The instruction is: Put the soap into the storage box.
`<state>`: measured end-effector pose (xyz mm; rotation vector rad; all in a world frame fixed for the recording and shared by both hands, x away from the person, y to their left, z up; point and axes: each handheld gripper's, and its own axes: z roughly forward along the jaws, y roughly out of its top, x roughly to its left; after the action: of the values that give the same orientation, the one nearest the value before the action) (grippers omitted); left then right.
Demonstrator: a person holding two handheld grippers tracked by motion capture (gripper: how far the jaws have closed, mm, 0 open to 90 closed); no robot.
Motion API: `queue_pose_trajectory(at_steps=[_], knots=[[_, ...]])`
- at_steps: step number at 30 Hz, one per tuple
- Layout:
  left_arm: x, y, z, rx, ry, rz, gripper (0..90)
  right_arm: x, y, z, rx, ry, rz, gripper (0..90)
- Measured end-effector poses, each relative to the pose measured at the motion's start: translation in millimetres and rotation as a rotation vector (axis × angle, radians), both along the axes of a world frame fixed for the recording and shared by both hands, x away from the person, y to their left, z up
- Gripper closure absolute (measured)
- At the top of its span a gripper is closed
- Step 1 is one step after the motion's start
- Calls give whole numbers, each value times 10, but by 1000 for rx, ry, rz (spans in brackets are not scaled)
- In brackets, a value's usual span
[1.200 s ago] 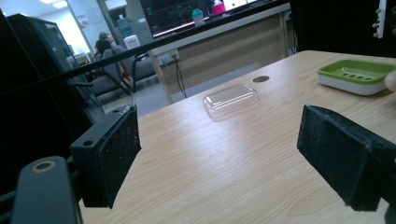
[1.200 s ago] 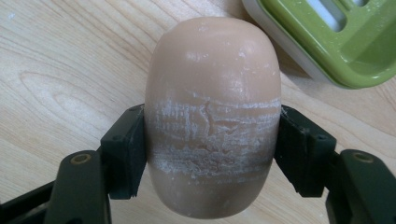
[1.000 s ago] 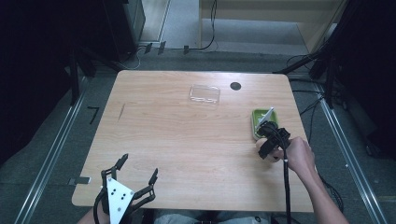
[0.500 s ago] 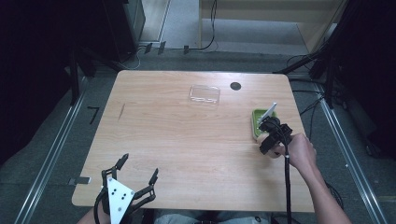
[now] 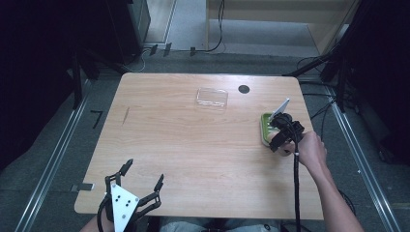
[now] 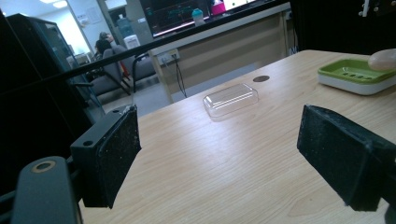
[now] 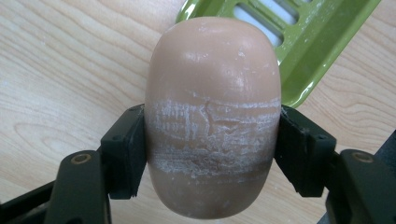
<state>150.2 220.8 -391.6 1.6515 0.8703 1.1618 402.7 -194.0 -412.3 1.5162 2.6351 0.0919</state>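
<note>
Since a second ago the right gripper is lifting, clamping the soap mid-length over the green dish at the counter's right; hard, likely slippery; left gripper is gaping, empty.

Lid mid-table at back; soap dish right edge.
</note>
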Motion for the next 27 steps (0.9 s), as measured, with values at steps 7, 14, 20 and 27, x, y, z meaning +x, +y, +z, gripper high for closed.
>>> queue_pose_trajectory(at_steps=[7,14,20,27], knots=[[0,3,0,0,0,1,138,73,33,17,8,3,-7,333],[0,6,0,1,-1,0,138,141,22,37,15,-4,-17,333],[1,5,0,0,0,0,138,205,21,50,19,-4,-33,333],[1,7,-2,-1,-1,0,138,288,-2,30,23,-1,-56,333]])
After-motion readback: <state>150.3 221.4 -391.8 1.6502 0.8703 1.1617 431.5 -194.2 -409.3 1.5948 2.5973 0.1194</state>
